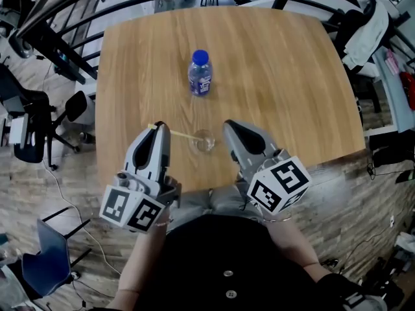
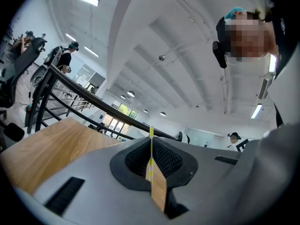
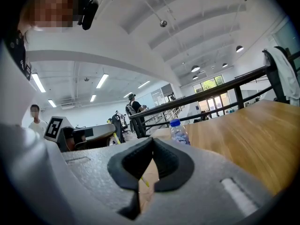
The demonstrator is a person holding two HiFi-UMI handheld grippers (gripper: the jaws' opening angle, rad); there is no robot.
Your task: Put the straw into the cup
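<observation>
My left gripper (image 1: 155,130) is clamped shut on the straw (image 1: 179,134). In the left gripper view the yellow-and-white striped stem stands pinched between my two dark pads (image 2: 135,159), which press on it from both sides, and it pokes out past the fingertips. In the head view the straw leaves those fingertips toward about 4 o'clock and runs low over the wooden table (image 1: 285,76). Its far end reaches the 9 o'clock side of the clear cup (image 1: 204,141). I cannot tell whether that end is over the rim or only against it. The cup stands upright near the table's edge closest to me, between my two grippers. My left fingertips are at its 9 o'clock and my right gripper (image 1: 230,127) is just beside it at about 2 o'clock, not touching it. The right gripper's fingers are closed tip to tip with nothing between them. Through the gap below the tips, the right gripper view shows only table and a yellow sliver of straw beyond. A water bottle (image 1: 200,74) with a blue cap stands at the cup's 12 o'clock, well apart from it.
</observation>
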